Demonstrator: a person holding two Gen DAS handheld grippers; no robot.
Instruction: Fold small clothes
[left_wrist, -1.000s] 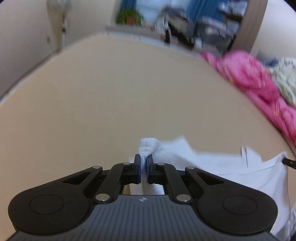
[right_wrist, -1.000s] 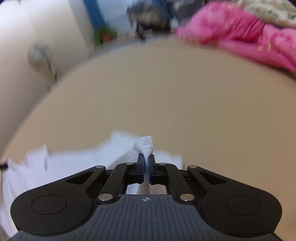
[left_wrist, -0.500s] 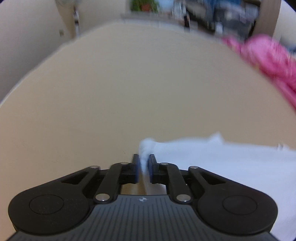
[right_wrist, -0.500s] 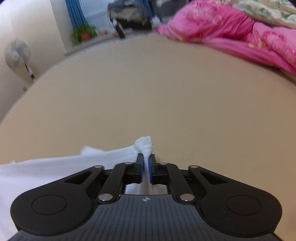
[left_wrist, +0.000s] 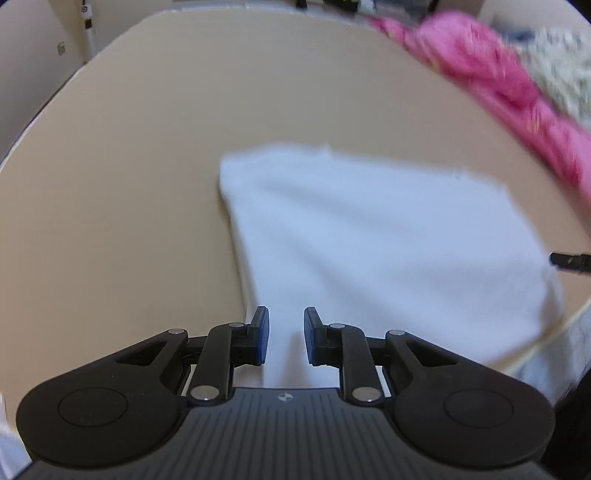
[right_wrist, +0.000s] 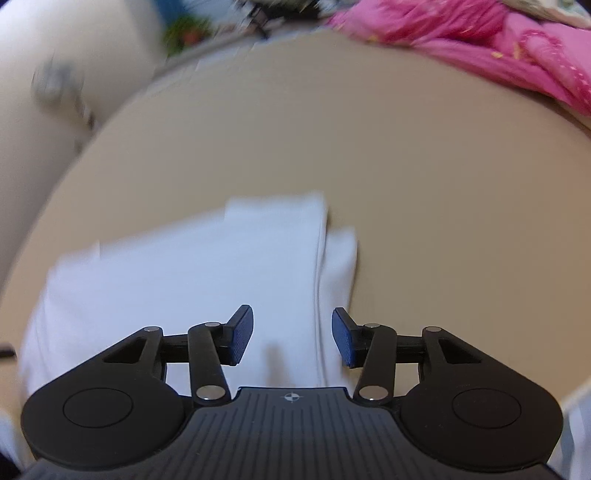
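Note:
A small white garment (left_wrist: 376, 236) lies folded flat on the beige table (left_wrist: 129, 166). My left gripper (left_wrist: 286, 334) is open and empty, just above the garment's near left edge. In the right wrist view the same garment (right_wrist: 184, 280) shows a folded right edge with a second layer beside it. My right gripper (right_wrist: 291, 336) is open and empty, over the garment's near right part. The tip of the right gripper shows at the right edge of the left wrist view (left_wrist: 570, 260).
A pink blanket (left_wrist: 491, 85) lies heaped along the table's far right side, also in the right wrist view (right_wrist: 480, 48). A patterned cloth (left_wrist: 565, 70) lies behind it. A fan (right_wrist: 55, 85) and a potted plant (right_wrist: 188, 31) stand beyond the table.
Both grippers were shut on bunched corners of the white garment. They have laid it down, opened and drawn back, and the garment now lies flat.

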